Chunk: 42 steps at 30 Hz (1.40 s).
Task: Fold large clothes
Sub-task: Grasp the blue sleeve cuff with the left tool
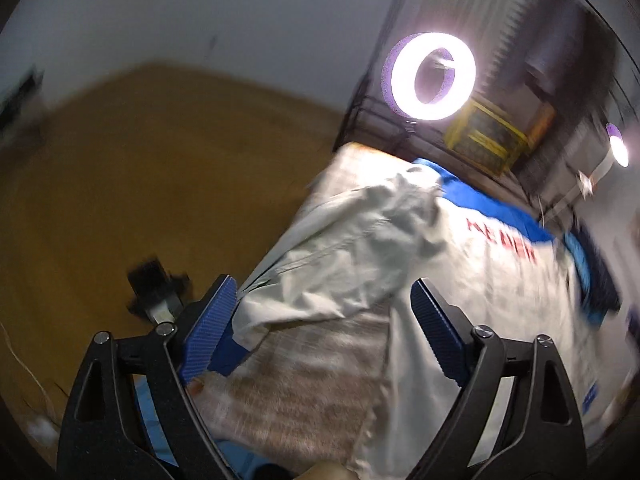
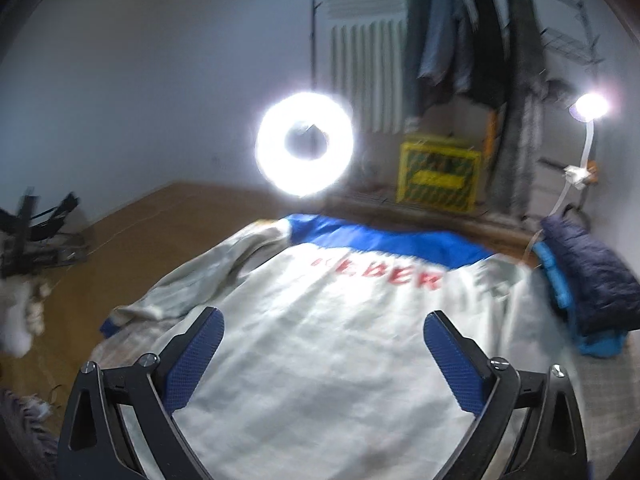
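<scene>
Creased white jacket (image 2: 320,340) w/ blue yoke lying flat; left tool (image 1: 324,300) & right tool (image 2: 322,332) both gaping, holding nothing.

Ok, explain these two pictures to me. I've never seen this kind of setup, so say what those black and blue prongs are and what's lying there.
No robot here: a person carries a hand-held gripper in each hand, each with a camera looking along its two fingers. One picture is from the left hand-held gripper, the other from the right hand-held gripper. The black prongs with blue pads are their fingers. Both stand open and hold nothing. Below them a white jacket with a blue shoulder band and red lettering lies spread back-up on a pale cloth-covered surface, one sleeve bunched. A dark blue folded garment sits at the far right. A ring light shines behind.
</scene>
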Available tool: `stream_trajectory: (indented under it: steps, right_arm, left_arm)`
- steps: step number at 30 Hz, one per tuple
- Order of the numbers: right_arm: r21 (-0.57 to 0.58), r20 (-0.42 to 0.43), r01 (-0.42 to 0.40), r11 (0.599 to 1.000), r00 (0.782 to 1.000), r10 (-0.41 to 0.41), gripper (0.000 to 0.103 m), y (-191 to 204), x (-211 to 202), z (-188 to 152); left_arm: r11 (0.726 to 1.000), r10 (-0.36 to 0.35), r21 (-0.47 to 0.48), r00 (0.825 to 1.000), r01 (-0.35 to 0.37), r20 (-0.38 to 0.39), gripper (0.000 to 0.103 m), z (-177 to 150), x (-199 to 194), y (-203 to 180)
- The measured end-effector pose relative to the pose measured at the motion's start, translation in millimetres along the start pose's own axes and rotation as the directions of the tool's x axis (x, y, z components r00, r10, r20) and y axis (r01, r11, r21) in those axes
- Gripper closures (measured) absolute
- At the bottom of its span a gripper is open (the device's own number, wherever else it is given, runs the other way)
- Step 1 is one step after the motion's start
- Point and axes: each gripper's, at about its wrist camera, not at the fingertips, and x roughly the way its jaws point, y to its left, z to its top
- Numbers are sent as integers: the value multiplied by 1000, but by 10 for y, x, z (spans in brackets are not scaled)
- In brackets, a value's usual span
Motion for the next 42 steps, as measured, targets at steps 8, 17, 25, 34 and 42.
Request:
stream_trajectory:
  steps: [8, 17, 25, 34, 42]
  right_arm:
    - [-48, -99, -35, 998, 995, 30, 6, 153, 359, -90]
    - [-47, -212, -53, 997, 976, 42, 6, 169, 614, -249]
    - [-71, -192, -61, 996, 980, 47, 6, 249, 524, -206]
    - [-70, -219, -62, 996, 975, 45, 15, 185, 513, -238]
    - [-50, -216, -53, 997, 975, 41, 19, 105, 473, -228]
  left_arm:
    - [921, -147, -381, 977, 77, -157, 24, -230, 818, 1072]
    - [999, 41, 9, 986, -40, -162, 36, -541, 753, 516]
    - [963, 221, 194, 959, -186, -177, 97, -601, 1171, 394]
    - [933, 67, 354, 997, -72, 27, 100, -226, 457, -487]
    - [850, -74, 512, 991, 123, -115, 100, -638, 493, -1359]
